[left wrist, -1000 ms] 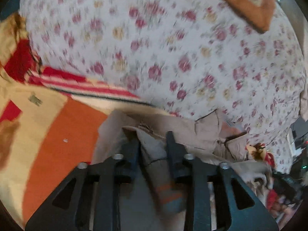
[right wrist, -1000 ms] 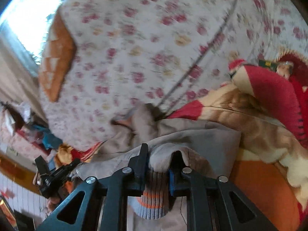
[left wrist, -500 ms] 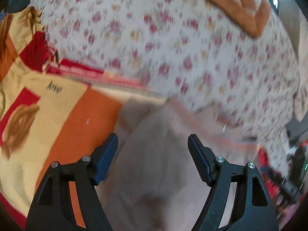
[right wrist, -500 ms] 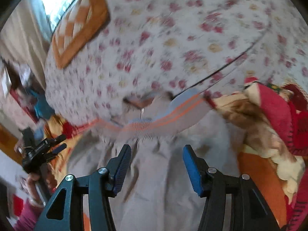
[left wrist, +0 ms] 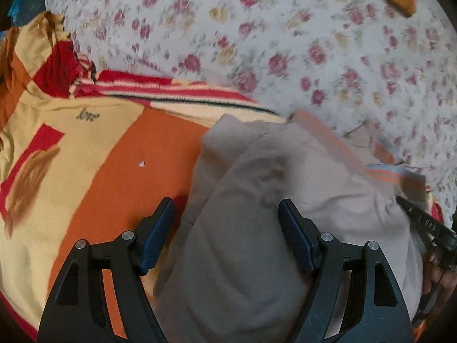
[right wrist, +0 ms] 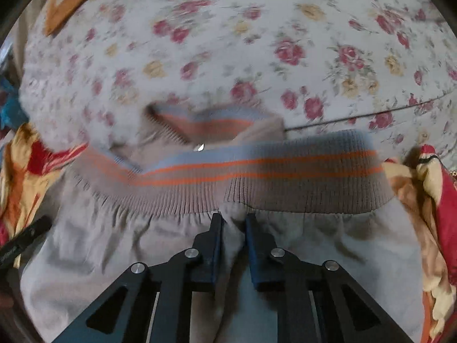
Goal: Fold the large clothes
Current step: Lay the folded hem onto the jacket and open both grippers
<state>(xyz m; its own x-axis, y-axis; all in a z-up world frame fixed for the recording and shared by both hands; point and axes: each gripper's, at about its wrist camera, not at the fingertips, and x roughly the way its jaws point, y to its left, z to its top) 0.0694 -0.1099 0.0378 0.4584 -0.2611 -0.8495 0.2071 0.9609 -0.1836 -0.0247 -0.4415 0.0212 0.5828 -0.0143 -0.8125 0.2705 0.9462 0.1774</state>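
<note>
Closing right hand-held gripper (right wrist: 232, 225) pinches a fold of the beige ribbed-hem jacket (right wrist: 285, 171) lying ahead on the floral-sheeted bed (right wrist: 257, 43); left hand-held gripper (left wrist: 227, 217) stands released, straddling the jacket.

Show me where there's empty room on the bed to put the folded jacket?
The flowery sheet is bare beyond the jacket's striped ribbed hem, up to the orange cushion. The orange stripe of the blanket, left of the beige jacket, is free too. It is crowded near the rumpled red and yellow blanket.
</note>
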